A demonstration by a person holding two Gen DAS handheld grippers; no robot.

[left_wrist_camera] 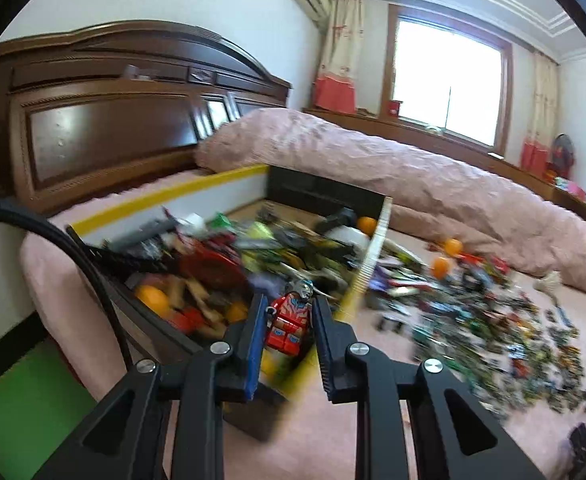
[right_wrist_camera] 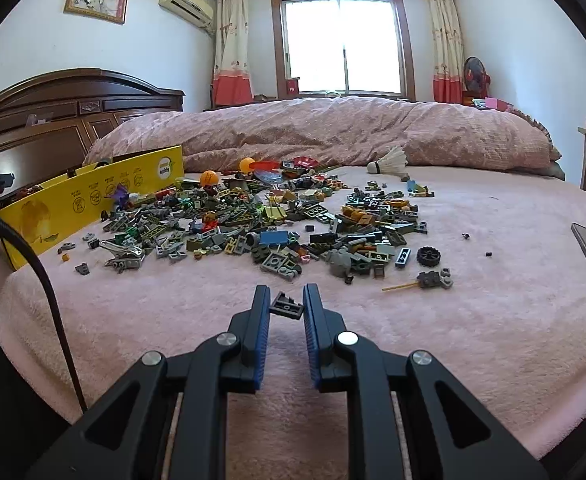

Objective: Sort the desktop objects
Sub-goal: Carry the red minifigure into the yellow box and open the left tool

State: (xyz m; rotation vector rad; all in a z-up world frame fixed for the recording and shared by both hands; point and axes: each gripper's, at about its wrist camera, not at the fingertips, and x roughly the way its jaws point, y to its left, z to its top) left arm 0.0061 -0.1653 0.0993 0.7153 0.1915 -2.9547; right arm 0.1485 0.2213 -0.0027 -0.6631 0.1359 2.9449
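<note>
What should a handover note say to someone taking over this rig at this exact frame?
Left gripper: shut on a red minifigure, held over the yellow box, which already holds many toys.
Right gripper: shut on a dark grey brick, held just above the pink bedspread.
Done: part of the pieces are boxed.
Left: drop both held pieces into the box, then clear the large brick pile, the orange balls and the shuttlecock.

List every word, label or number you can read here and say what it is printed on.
"apple", upside down beside a round logo: yellow box flap.
Small captions under the row of round icons on that flap: too small to read.
Air conditioner: no legible brand.
Left wrist view: too blurred, nothing readable.
</note>
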